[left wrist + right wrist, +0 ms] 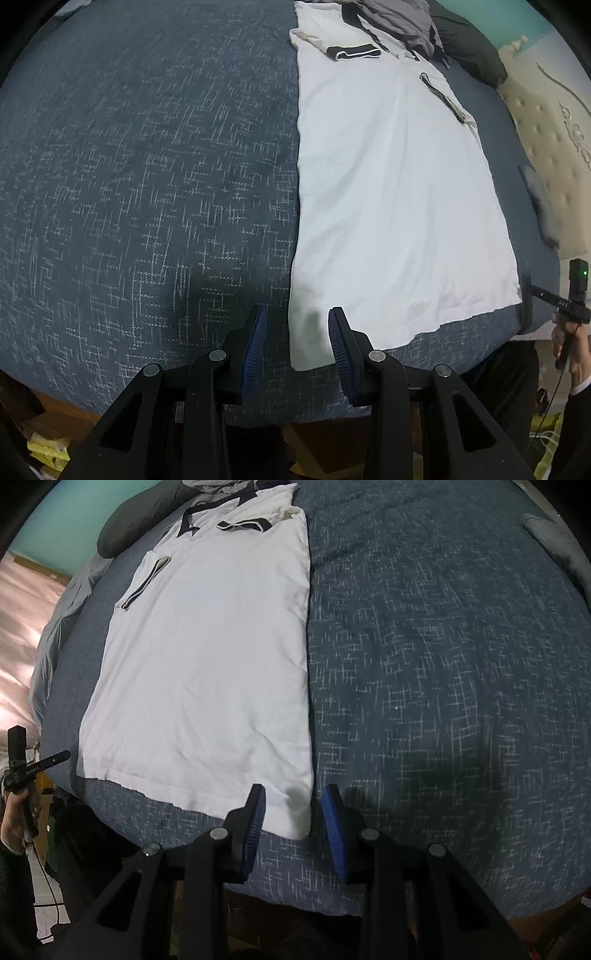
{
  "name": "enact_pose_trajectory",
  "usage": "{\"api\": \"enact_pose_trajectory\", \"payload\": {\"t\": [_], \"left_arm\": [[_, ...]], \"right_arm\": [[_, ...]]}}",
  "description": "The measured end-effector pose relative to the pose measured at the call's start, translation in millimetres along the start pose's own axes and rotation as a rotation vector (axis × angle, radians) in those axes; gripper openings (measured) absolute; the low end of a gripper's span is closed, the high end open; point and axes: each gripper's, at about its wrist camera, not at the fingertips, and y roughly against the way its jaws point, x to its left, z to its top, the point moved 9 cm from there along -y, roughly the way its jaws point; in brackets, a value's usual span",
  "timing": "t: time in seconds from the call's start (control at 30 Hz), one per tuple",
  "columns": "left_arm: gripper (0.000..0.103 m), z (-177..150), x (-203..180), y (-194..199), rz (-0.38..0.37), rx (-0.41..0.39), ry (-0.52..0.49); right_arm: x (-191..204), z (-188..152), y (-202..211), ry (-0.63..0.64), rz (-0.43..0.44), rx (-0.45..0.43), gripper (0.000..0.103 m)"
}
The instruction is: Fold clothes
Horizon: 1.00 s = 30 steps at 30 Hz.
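Shirt [399, 206] folding is at the middle step, as I judge it: the white shirt lies flat on the dark blue bedspread [147, 184], already narrowed into a long strip, with both sleeves turned in so that their black cuffs rest on top of it. Its collar end is far from you, near the grey clothes [399, 22] at the top of the bed, and its hem is at the near edge.

Your left gripper [297, 334] hovers above the left corner of the hem. Its blue pads stand apart, with nothing between them, and the corner shows in the gap below. Your right gripper [293, 812] hangs in the same way over the right corner of the hem in its own view, jaws apart and empty, and a small shadow falls on the cloth under it.

What comes next, I think, is to lower both grippers together, so that each one takes its corner. Try to pinch all the layers of the hem, not only the upper one, and not the bedspread beneath. After that the hem can be carried toward the collar to halve the length. Keep the two corners level, otherwise the strip may twist.
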Motion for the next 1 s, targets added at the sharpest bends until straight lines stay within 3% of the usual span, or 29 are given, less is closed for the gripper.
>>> {"api": "enact_pose_trajectory", "payload": {"t": [1.0], "left_arm": [[0.038, -8.1, -19.1, -26.2, -0.057, 0.04, 0.023]], "right_arm": [[-14.2, -15.3, -16.2, -0.07, 0.025, 0.044, 0.032]]}}
